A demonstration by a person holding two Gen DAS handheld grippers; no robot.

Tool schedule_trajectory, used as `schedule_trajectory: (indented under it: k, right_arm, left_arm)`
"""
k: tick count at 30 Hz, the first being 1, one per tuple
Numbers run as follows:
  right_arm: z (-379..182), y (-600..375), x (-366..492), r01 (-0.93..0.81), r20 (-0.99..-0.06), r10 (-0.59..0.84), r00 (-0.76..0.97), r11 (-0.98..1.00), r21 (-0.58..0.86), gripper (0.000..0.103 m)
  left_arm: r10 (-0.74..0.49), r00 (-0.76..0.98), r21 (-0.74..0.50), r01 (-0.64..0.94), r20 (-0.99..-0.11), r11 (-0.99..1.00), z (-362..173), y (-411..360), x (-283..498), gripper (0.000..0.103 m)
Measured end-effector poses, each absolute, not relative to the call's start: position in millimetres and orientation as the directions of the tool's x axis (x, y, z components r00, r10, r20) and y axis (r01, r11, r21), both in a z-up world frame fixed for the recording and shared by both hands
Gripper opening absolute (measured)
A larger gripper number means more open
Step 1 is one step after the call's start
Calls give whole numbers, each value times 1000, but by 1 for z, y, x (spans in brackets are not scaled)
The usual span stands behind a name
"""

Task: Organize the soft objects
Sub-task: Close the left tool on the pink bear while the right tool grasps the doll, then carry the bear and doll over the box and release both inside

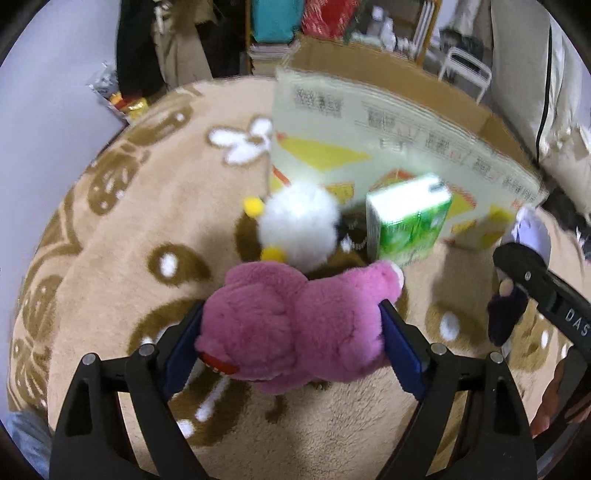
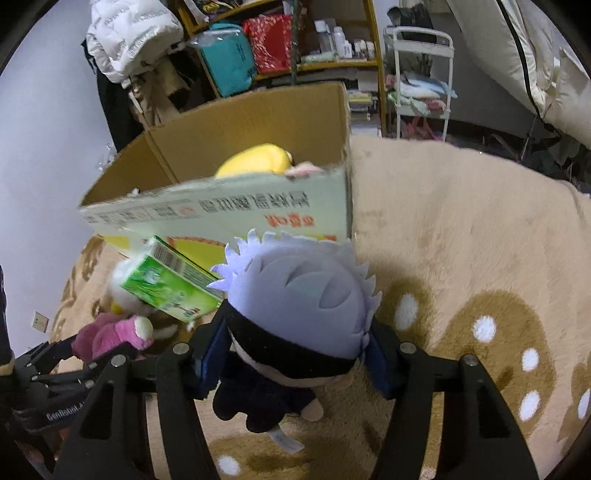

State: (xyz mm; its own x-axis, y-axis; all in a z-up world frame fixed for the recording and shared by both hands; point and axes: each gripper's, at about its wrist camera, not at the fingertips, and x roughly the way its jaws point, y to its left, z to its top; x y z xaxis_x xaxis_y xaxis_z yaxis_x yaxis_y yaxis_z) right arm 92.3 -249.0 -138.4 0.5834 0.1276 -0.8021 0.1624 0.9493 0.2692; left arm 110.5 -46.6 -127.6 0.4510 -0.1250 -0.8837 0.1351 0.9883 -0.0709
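My left gripper (image 1: 291, 325) is shut on a pink plush bear (image 1: 295, 325), held just above the beige rug. A white fluffy plush with yellow feet (image 1: 299, 225) and a green tissue pack (image 1: 406, 218) lie ahead of it, against an open cardboard box (image 1: 369, 110). My right gripper (image 2: 295, 343) is shut on a doll with pale lilac spiky hair and a black blindfold (image 2: 299, 306), raised in front of the box (image 2: 258, 122). A yellow plush (image 2: 255, 160) lies inside the box. The pink bear (image 2: 110, 334) and left gripper (image 2: 55, 369) show at the lower left.
A beige rug with brown and white patterns (image 2: 461, 258) covers the floor. Behind the box stand a shelf with teal and red bags (image 2: 258, 48), a white jacket (image 2: 133, 33) and a white rack (image 2: 421, 81). A wall (image 1: 44, 129) is on the left.
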Motion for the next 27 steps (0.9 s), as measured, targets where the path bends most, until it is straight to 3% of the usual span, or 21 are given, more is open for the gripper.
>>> schedule_trajectory:
  k: [8, 13, 27]
  right_arm:
    - [-103, -249, 76, 130, -749, 125, 651, 953, 272, 67]
    - [-62, -256, 64, 92, -637, 110, 763, 957, 275, 67]
    - [16, -261, 47, 86, -451, 31, 892, 968, 236, 67]
  left_arm:
    - [-78, 669, 20, 138, -739, 990, -75, -40, 84, 87]
    - [-46, 806, 51, 95, -591, 994, -34, -36, 64, 87]
    - [-98, 922, 42, 122, -376, 992, 30, -26, 48, 88]
